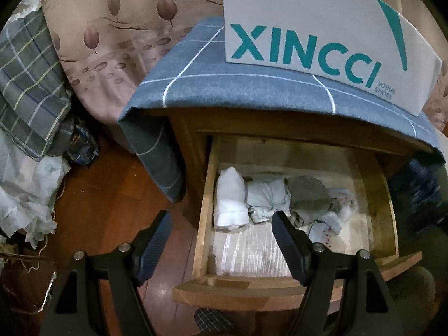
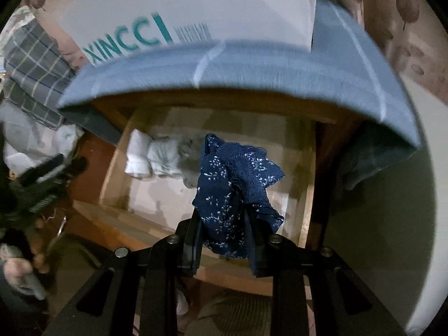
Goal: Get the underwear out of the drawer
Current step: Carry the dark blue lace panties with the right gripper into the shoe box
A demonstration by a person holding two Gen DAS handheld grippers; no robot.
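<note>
The wooden drawer [image 1: 205,212] of a nightstand stands pulled out. Inside lie a rolled white piece [image 1: 231,201], a pale grey bundle [image 1: 267,197], a grey piece [image 1: 308,198] and a white patterned piece [image 1: 340,210]. My left gripper [image 1: 221,221] is open above the drawer's left side wall, one finger over the floor, the other over the bundles, holding nothing. My right gripper [image 2: 224,218] is shut on navy underwear with white specks and lace [image 2: 232,182], which hangs above the drawer [image 2: 114,168]. The left gripper [image 2: 47,168] shows blurred at the left of the right wrist view.
A blue checked cloth [image 1: 238,89] covers the nightstand top, with a white XINCCI shoe box [image 1: 322,28] on it. A bed with leaf-print sheet [image 1: 117,36] and plaid bedding [image 1: 28,89] lies left. Bags and clutter [image 1: 25,196] sit on the wooden floor [image 1: 112,196].
</note>
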